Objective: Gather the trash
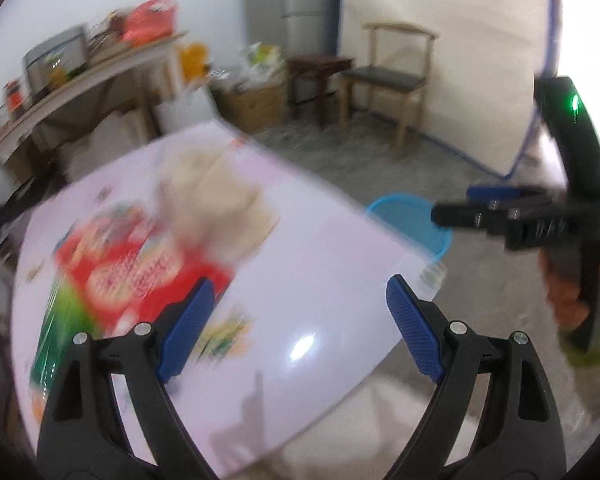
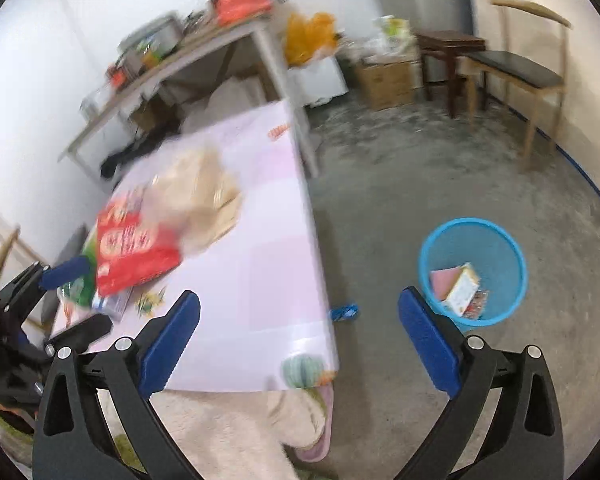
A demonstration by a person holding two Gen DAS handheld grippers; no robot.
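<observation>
Hovering over the counter (image 2: 268, 280), your left gripper (image 1: 300, 324) and right gripper (image 2: 300, 344) both gape wide, fingers empty. Beside the counter, the blue bin (image 2: 500, 240) holds 2 cartons (image 2: 458, 290).

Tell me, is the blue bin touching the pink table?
Apart. The right wrist view shows bare grey floor between the blue bin and the pink table edge.

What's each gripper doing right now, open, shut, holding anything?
Left gripper: open, nothing between its pads.
Right gripper: open, nothing between its pads.
</observation>
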